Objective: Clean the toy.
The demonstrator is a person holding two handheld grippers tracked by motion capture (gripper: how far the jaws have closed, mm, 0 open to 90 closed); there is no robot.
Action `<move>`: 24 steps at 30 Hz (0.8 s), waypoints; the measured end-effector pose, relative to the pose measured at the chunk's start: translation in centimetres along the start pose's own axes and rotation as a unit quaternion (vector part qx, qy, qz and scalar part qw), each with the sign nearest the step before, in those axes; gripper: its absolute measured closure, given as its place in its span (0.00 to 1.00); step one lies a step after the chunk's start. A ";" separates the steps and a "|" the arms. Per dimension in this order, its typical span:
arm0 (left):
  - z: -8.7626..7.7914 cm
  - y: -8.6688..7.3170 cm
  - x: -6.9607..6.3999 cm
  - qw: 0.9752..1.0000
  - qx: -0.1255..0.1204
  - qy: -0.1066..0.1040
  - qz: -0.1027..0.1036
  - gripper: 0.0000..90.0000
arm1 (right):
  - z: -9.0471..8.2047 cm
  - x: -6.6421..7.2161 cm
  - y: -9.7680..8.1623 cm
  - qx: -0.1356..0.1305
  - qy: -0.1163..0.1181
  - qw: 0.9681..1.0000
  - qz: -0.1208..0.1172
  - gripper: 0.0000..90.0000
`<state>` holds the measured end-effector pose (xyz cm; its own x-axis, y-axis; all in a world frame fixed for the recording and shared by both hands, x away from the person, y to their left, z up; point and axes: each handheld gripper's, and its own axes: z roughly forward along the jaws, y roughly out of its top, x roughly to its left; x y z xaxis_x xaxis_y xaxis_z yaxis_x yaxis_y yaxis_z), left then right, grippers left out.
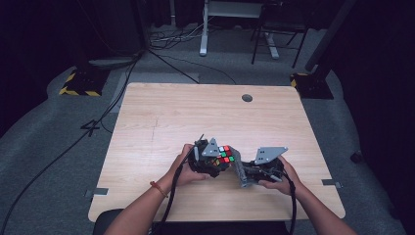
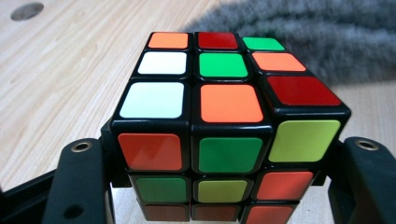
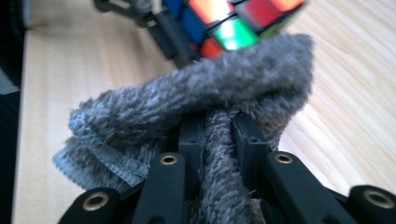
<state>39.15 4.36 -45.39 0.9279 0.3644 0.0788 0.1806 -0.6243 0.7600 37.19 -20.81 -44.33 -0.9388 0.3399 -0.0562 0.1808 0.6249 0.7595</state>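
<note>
The fingers (image 2: pixel 77 186) of the left gripper (image 1: pixel 211 164) are shut tight on the cube (image 2: pixel 224 121), held just above the table (image 1: pixel 161 117), and the grey cloth (image 3: pixel 201 107), pinched by the right gripper (image 3: pixel 218 140), is held right beside it, touching.

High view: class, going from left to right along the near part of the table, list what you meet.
Person's left hand → left gripper → Rubik's cube → grey cloth → right gripper → person's right hand.
</note>
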 end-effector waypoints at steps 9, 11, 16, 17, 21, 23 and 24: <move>1.5 -0.9 -0.1 0.999 0.035 0.003 0.001 0.37 | -1.2 -2.5 -2.1 0.025 -0.090 0.995 0.022 0.79; 1.9 -1.1 -0.1 0.999 0.042 0.000 -0.001 0.37 | -1.3 -2.9 -2.9 0.033 -0.098 0.994 0.029 0.79; 2.6 -1.4 -0.4 0.999 0.052 -0.002 0.002 0.37 | -1.0 -3.1 -4.3 0.046 -0.098 0.994 0.031 0.76; 2.7 -1.4 -0.5 0.999 0.050 -0.003 0.001 0.37 | -1.0 -3.1 -4.5 0.048 -0.098 0.994 0.030 0.74; 2.7 -1.4 -0.6 0.999 0.049 -0.005 -0.001 0.37 | -0.8 -2.8 -4.7 0.052 -0.093 0.994 0.033 0.69; 2.7 -1.5 -0.6 0.999 0.050 -0.010 0.002 0.36 | -0.7 -2.7 -4.7 0.053 -0.093 0.994 0.031 0.66; 2.7 -1.5 -0.6 0.999 0.050 -0.011 0.004 0.36 | -0.7 -2.6 -4.7 0.055 -0.092 0.994 0.031 0.65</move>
<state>39.14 3.25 -48.33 0.9363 0.3442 0.0703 0.2030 -0.6934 0.6913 38.60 -25.07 -47.31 -0.8566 0.4975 -0.1367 0.2776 0.6677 0.6907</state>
